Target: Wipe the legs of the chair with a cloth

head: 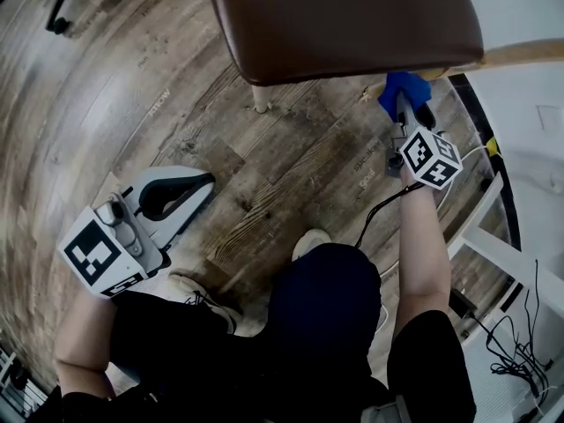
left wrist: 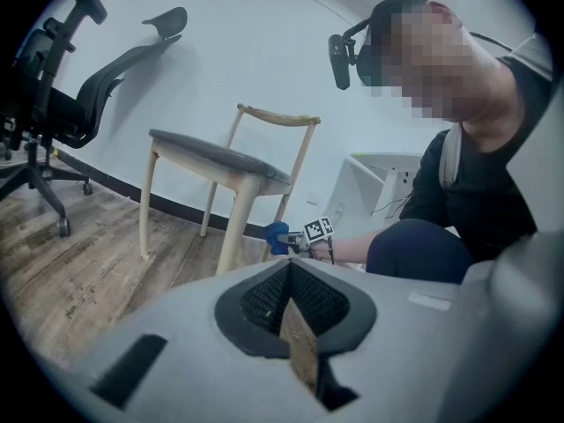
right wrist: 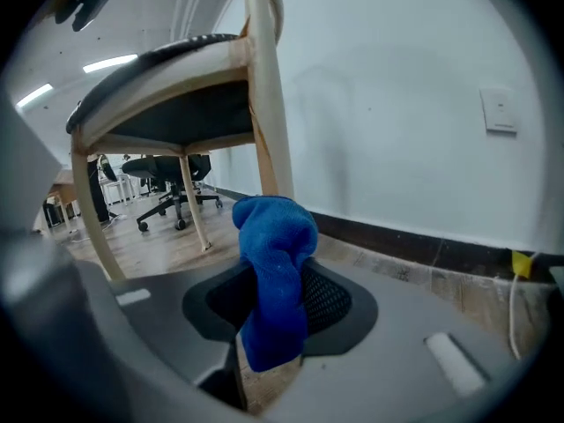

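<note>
One chair (head: 344, 20), one blue cloth (right wrist: 278, 271) | right hand-held gripper (right wrist: 269, 324) clamps it beside a chair leg (right wrist: 269, 104) | left hand-held gripper (left wrist: 291, 324) closed, empty

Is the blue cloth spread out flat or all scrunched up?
Scrunched up: the cloth hangs as a crumpled wad pinched in the right gripper's jaws.
</note>
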